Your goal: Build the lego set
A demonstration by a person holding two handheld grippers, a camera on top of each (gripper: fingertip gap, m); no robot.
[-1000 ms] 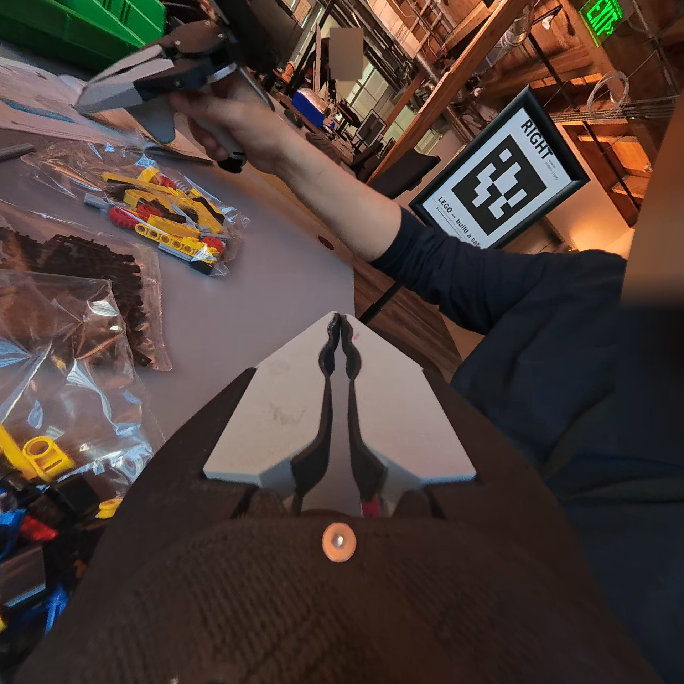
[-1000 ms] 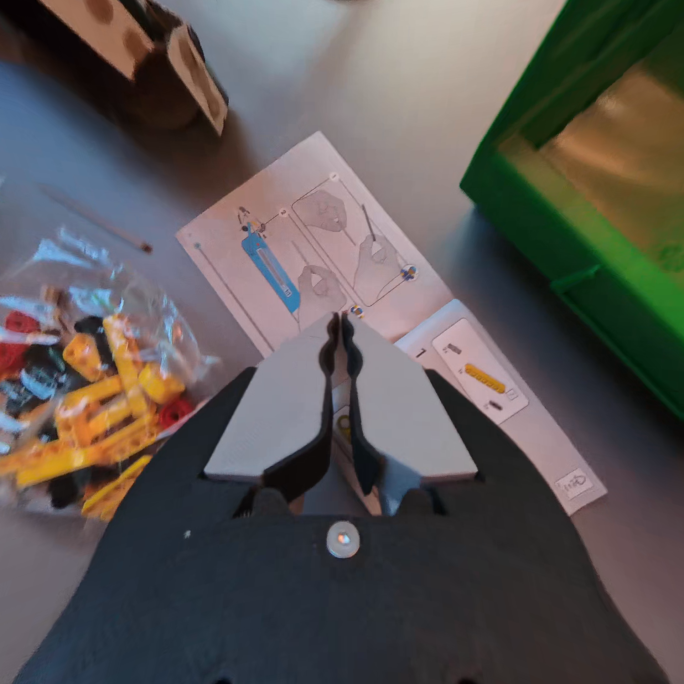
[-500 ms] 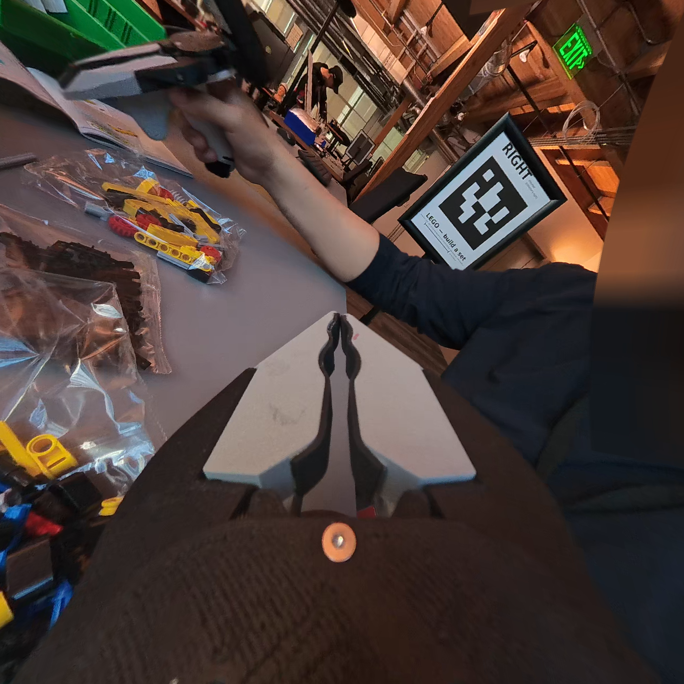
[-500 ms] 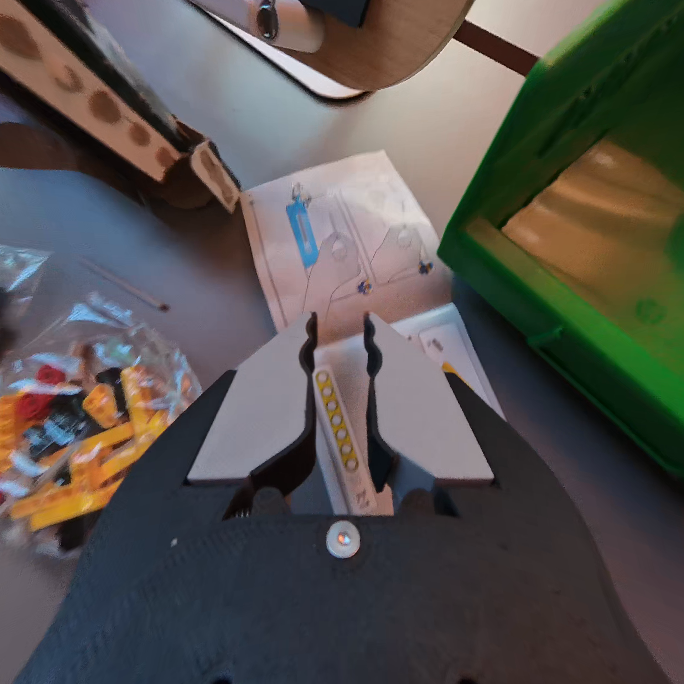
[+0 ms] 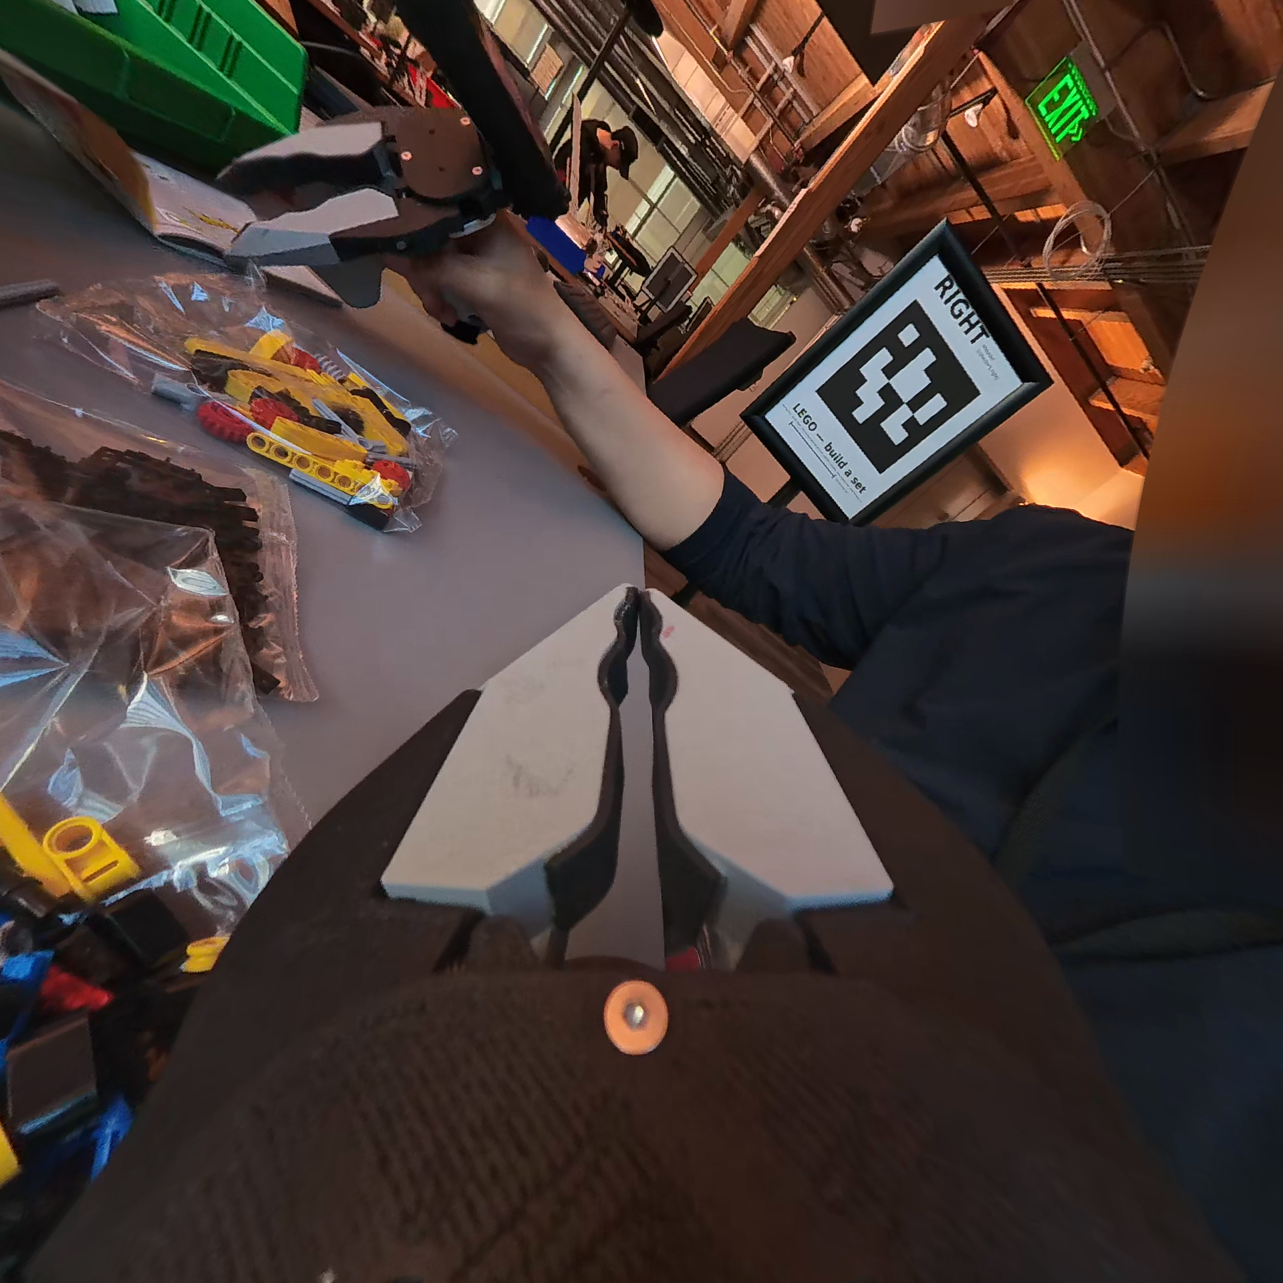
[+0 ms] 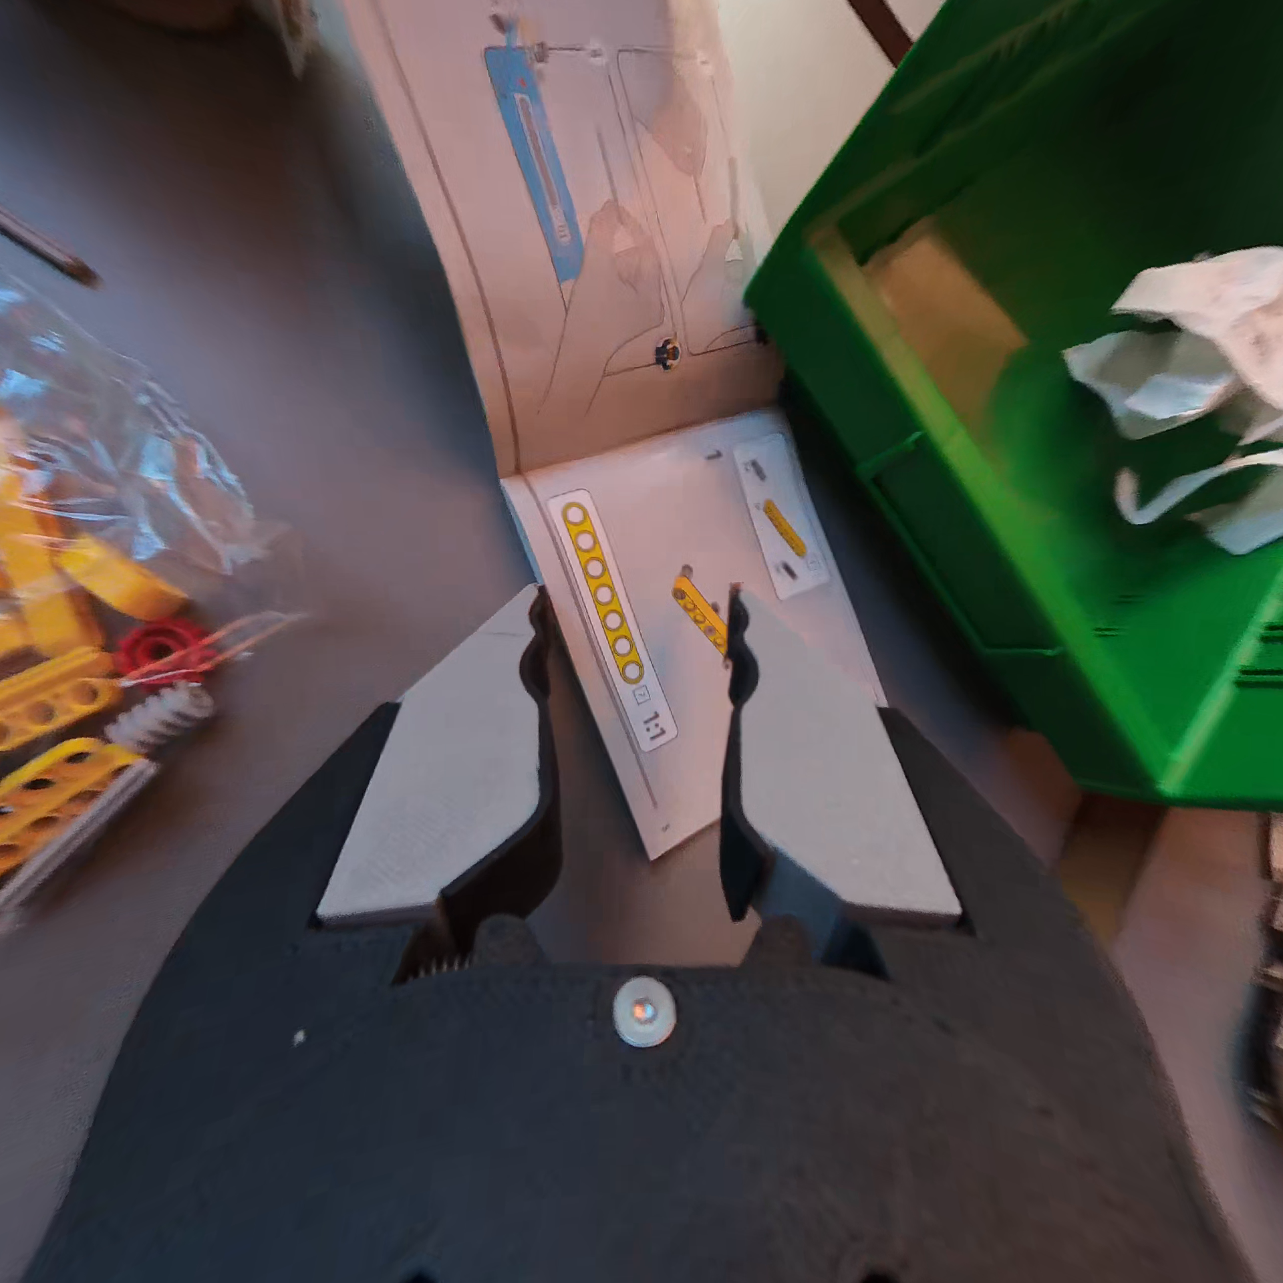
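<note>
Right tongs (image 6: 635, 597) spread wide, nothing between the jaws, hovering over the open instruction booklet (image 6: 694, 555) on the grey tabletop (image 6: 312, 347). Landmark: booklet. Its page edge and lower corner lie directly below the gap of the tongs; the booklet's long axis runs away from the tongs, spine roughly in line with the fingers. Green bin (image 6: 1041, 486) just beside the booklet on its right, touching or nearly so, crumpled paper (image 6: 1194, 389) inside. Bag of yellow lego parts (image 6: 83, 625) left of the booklet, apart from it, blurred; thin dark rod (image 6: 48, 250) further out on that side.

Left tongs (image 5: 635, 611) pressed together, holding nothing that shows, out at the tabletop's near edge, well apart from the booklet. From that view the right tongs appear far off, jaws apart, held by a hand (image 5: 500, 291) above the booklet end of the tabletop. Bag of yellow parts (image 5: 298, 423) and bag of dark parts (image 5: 160, 527) lie between the left tongs and the booklet, more loose pieces (image 5: 76, 861) in plastic near the left tongs.

Judgement: build not started, all parts bagged; right tongs clearly nearer the booklet, likely going for a page or the booklet edge. Key relation: page edge straight ahead and below, so a short drop forward. Risk: thin page slips or bin wall blocks the right finger.
</note>
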